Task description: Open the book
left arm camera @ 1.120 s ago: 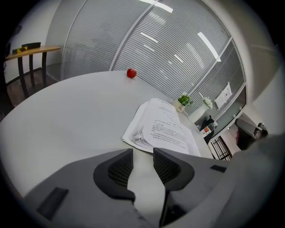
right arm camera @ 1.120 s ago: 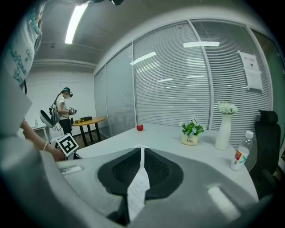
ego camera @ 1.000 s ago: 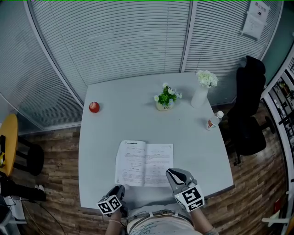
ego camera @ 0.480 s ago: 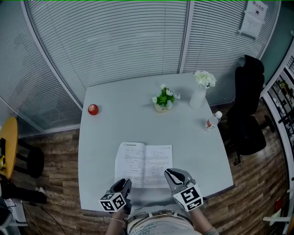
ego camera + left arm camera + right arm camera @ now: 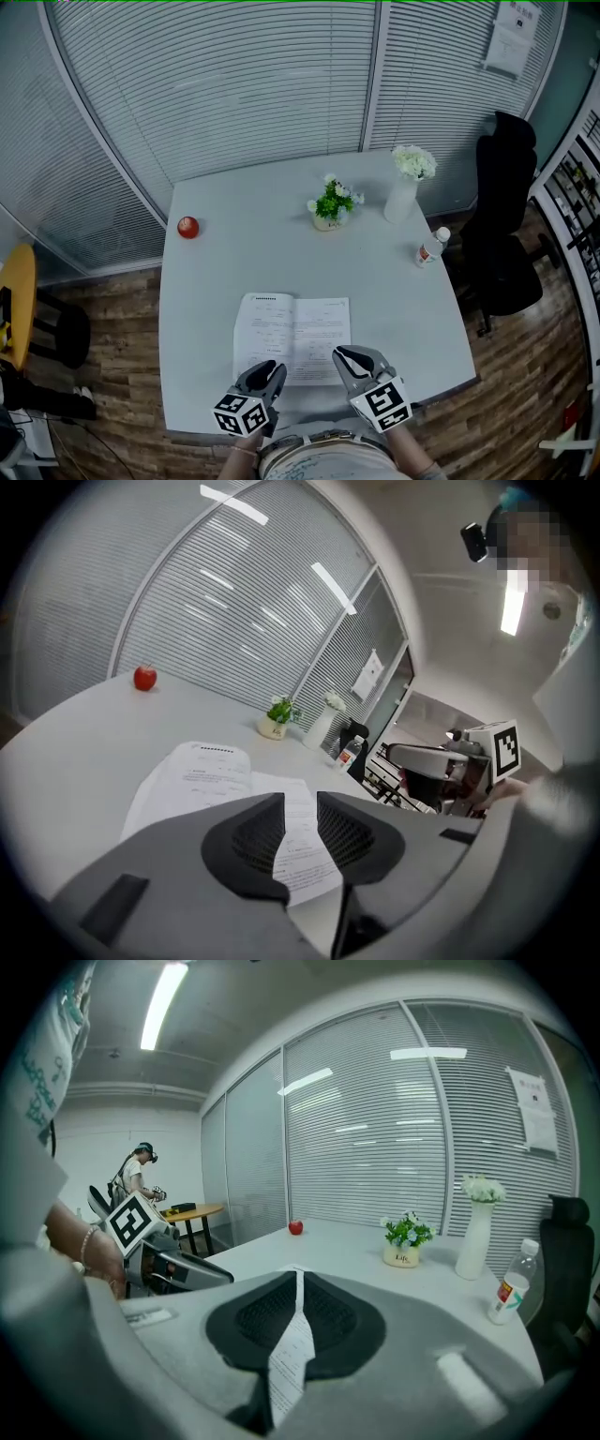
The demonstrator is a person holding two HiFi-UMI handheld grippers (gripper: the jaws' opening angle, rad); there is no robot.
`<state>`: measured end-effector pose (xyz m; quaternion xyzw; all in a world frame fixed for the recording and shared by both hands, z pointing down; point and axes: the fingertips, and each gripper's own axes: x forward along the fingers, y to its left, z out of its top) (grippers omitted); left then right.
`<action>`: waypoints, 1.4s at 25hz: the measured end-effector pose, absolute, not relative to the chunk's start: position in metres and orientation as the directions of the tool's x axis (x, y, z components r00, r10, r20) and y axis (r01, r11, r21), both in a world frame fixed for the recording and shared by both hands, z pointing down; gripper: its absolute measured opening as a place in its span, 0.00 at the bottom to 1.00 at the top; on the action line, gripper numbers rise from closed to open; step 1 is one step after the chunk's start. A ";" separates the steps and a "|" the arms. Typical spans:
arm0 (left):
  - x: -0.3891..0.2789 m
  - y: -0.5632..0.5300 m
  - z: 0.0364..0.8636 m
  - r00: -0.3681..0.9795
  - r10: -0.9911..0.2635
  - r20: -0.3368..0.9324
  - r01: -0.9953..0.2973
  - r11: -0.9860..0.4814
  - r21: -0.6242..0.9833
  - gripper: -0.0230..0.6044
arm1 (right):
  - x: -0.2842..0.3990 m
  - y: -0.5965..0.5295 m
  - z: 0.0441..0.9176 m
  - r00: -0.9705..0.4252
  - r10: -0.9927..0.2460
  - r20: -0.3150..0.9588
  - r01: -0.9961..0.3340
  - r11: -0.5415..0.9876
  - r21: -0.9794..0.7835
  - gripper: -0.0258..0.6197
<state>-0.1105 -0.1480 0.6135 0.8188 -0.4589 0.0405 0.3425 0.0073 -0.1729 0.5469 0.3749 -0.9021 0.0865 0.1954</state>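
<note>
Already the book [image 5: 292, 336] lies open; the right gripper [image 5: 345, 357] pinches one page [image 5: 292, 1354] (better gently, paper tears), while the left gripper [image 5: 272, 369], jaws just narrowing on nothing, hovers over the book's near edge.

White square table [image 5: 216, 272] with rounded corners. Red apple [image 5: 187, 227] near its far left corner, alone. Small potted plant [image 5: 328, 200] with green leaves and pale flowers sits mid-table toward the far edge. A tall white vase [image 5: 401, 199] of white flowers stands just right of it. Plastic bottle [image 5: 431, 248] with a red label stands upright near the right edge. Black office chair [image 5: 506, 234] is beside the table's right side. Glass wall with closed blinds [image 5: 234, 84] runs behind, with a paper notice [image 5: 507, 39] stuck on it at top right. Wood-plank floor [image 5: 103, 309]. Yellow round table [image 5: 14, 291] and dark stool [image 5: 61, 328] at far left. In the right gripper view a person [image 5: 136, 1177] stands by that yellow table, under a lit ceiling strip light [image 5: 164, 1002].
</note>
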 end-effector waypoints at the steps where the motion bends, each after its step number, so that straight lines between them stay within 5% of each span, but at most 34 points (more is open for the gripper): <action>1: -0.106 -0.149 0.609 0.583 -0.721 0.374 -0.778 -0.363 0.513 0.19 | 0.007 -0.173 0.546 -0.645 -0.642 0.414 -0.709 0.705 -0.010 0.08; 10: -0.074 -0.150 0.584 0.631 -0.699 0.338 -0.766 -0.489 0.418 0.04 | 0.007 -0.173 0.544 -0.651 -0.636 0.413 -0.704 0.710 -0.016 0.06; 35: -0.037 -0.152 0.488 0.646 -0.746 0.164 -0.761 -0.610 0.219 0.03 | -0.009 -0.165 0.503 -0.725 -0.610 0.319 -0.650 0.759 -0.025 0.04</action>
